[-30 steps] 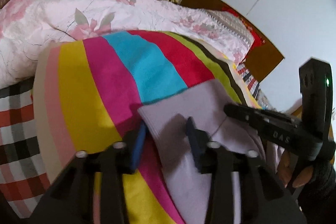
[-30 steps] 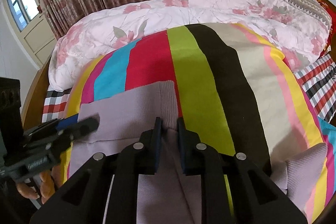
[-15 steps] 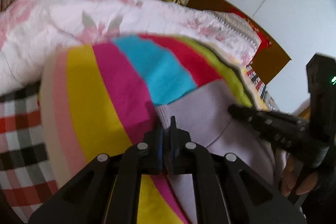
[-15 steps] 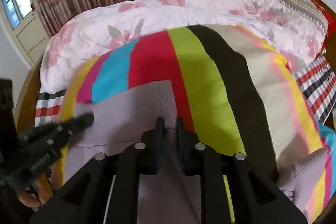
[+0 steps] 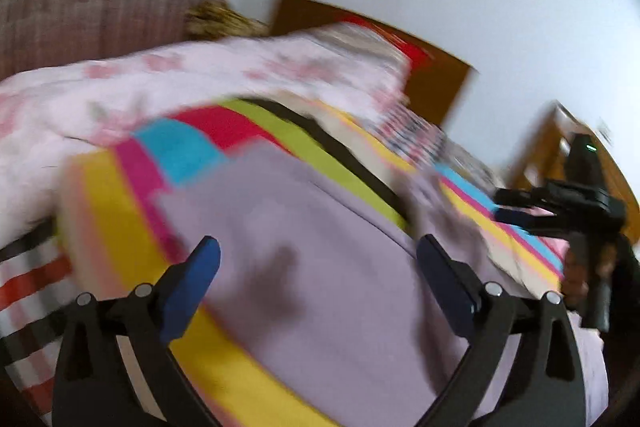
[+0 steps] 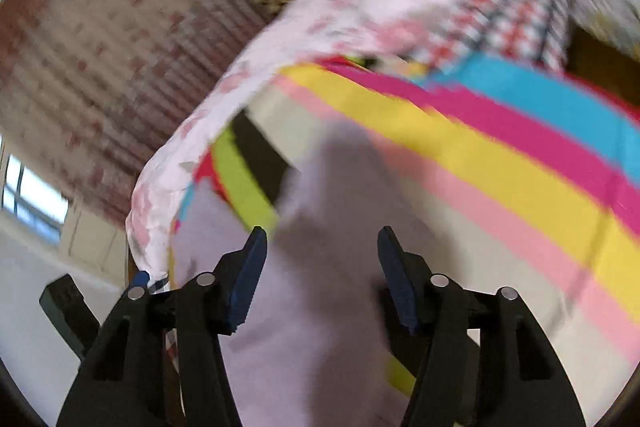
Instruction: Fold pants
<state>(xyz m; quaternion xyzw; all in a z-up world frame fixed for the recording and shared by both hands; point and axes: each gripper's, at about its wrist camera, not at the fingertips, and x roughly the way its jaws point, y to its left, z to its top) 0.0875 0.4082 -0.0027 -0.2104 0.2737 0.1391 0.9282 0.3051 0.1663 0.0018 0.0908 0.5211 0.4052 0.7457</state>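
Two grippers: both are in view, each with its blue-padded fingers spread wide and nothing between them
Left gripper point(image 5: 316, 267): released, it hovers above the pants; the wide gap between its fingers shows only lilac cloth below
Right gripper point(image 6: 320, 267): released too, over another part of the same cloth; in the left wrist view it shows at the right edge, held by the person's hand point(image 5: 588, 267)
Pants point(image 5: 320, 267): lilac, soft, lying spread on the striped blanket; from the right wrist view they point(image 6: 320, 307) run from the bottom of the frame up to a narrower end near the beige and black stripes
Contact: I cannot tell if any finger touches the cloth, because both views are blurred
Striped blanket point(image 5: 120, 227): broad bands of yellow, magenta, cyan, red, lime, black and beige, under the pants
Floral quilt point(image 5: 200, 79): pale pink, bunched along the far side of the blanket
Checked sheet point(image 5: 28, 283): red, black and white, under the blanket at the left edge
Headboard point(image 5: 440, 79): brown wood, against the white wall
Curtain point(image 6: 100, 47): patterned, behind the quilt, beside a window point(image 6: 28, 195)
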